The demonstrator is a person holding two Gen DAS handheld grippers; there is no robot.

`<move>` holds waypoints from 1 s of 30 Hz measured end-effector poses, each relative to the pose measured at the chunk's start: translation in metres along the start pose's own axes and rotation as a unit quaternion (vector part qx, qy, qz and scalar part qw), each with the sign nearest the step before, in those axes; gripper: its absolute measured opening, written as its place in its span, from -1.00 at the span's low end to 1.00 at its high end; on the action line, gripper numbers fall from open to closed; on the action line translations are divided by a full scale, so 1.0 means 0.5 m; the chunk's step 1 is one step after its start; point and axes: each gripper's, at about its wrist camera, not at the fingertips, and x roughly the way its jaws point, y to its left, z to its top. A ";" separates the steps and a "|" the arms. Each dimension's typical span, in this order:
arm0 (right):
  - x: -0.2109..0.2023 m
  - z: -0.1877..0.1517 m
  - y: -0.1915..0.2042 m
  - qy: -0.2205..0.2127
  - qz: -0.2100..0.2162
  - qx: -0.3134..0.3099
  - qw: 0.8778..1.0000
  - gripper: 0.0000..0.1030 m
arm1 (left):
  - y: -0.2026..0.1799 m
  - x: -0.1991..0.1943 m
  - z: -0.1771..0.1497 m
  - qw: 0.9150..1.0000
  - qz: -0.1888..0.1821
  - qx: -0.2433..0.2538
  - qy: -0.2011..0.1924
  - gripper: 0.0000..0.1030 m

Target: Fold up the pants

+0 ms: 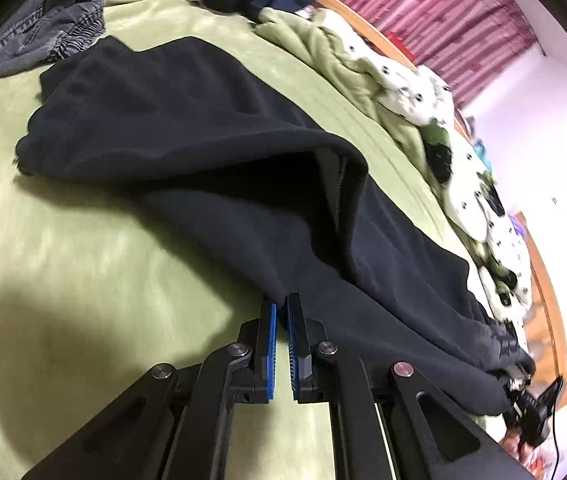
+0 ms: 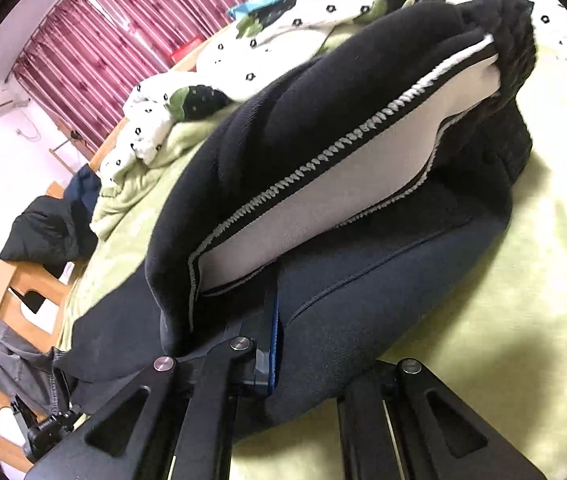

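While both of our grippers are clamped on the black pants (image 1: 187, 128), the garment lies stretched across a bed covered with a light green blanket (image 1: 83, 240). From the left wrist view we see the left gripper (image 1: 282, 312) with its blue-padded fingers (image 1: 271, 332) drawn almost together, pinching a fold of the dark cloth at their tips; the fabric rises from the blanket to meet them. Beyond that grip the pants spread away over the bed, one layer lifted so that a hollow opens under its edge. A grey denim garment (image 1: 43, 28) lies at the far left corner of the bed, apart from the pants, and a rumpled white quilt with black dots (image 1: 423, 92) runs along the right side, beside a wooden bed frame (image 1: 551, 300) and pink curtains (image 1: 463, 12).

From the right wrist view we see the right gripper (image 2: 273, 320) closed on the pants too: one blue-edged finger (image 2: 269, 344) shows, while the other is buried under the cloth that drapes over it. Above that grip the garment bulges upward, turned partly inside out so that a pale grey lining (image 2: 323, 192) with a stitched seam (image 2: 311, 168) is exposed. Its gathered end sits near the top right, resting on the green blanket. Motion blur softens both views.
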 end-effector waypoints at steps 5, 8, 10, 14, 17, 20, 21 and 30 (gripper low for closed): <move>-0.046 0.001 -0.050 0.002 -0.014 0.016 1.000 -0.87 | -0.032 -0.024 -0.071 0.999 -0.015 0.030 0.021 -0.88; -0.037 -0.016 -0.073 0.044 -0.034 -0.013 0.998 -0.84 | -0.054 -0.030 -0.088 0.997 0.023 0.072 0.010 -0.84; -0.025 -0.027 -0.079 0.068 -0.050 -0.030 0.996 -0.70 | -0.062 -0.025 -0.082 0.996 0.036 0.078 0.015 -0.82; -0.076 -0.020 -0.114 0.035 -0.047 -0.011 0.998 -0.14 | -0.051 -0.027 -0.067 0.998 0.035 0.038 0.027 -0.27; -0.105 -0.010 -0.146 -0.007 -0.081 -0.002 0.997 -0.07 | -0.042 -0.036 -0.064 0.999 0.032 0.019 0.012 -0.21; -0.094 0.018 -0.194 -0.016 -0.101 0.016 0.995 -0.07 | -0.045 -0.033 -0.061 0.999 0.042 0.015 0.013 -0.21; -0.087 0.030 -0.212 -0.015 -0.096 0.028 0.995 -0.07 | -0.045 -0.032 -0.061 0.999 0.043 0.012 0.012 -0.21; 0.026 0.132 -0.296 -0.015 -0.035 0.065 0.997 0.08 | -0.054 -0.007 -0.060 0.996 0.082 0.017 0.009 -0.21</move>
